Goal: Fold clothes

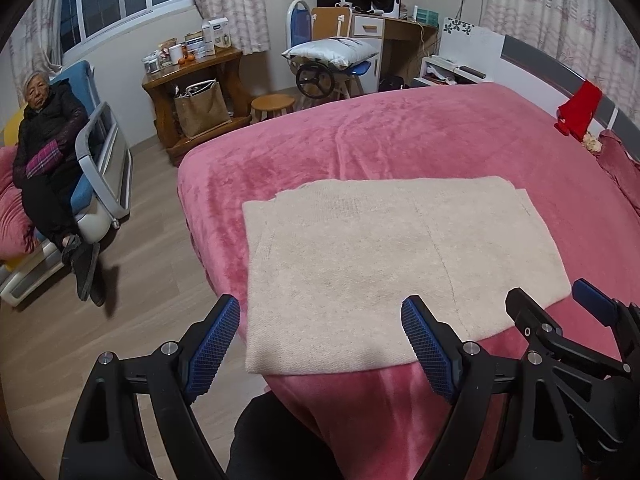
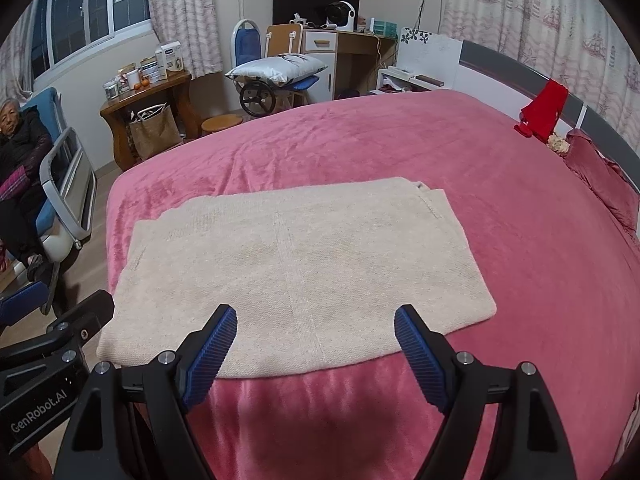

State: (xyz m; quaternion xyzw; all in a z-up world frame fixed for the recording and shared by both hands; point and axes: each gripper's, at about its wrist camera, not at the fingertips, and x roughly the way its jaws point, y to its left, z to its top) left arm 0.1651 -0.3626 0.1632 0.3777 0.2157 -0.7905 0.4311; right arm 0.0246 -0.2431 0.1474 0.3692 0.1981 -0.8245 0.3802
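Though already folded into a flat rectangle, beige knit garment (image 2: 296, 268) lying at near edge of pink bed blanket (image 2: 400, 148). Left gripper (image 1: 320, 344) and right gripper (image 2: 316, 344) hovering side by side over its near hem, jaws wide, holding nothing. Probably between folds; next calls for pinching near corners and carrying them far. Far left, burlap tote bag (image 2: 154, 130) under wooden table, contents unclear.
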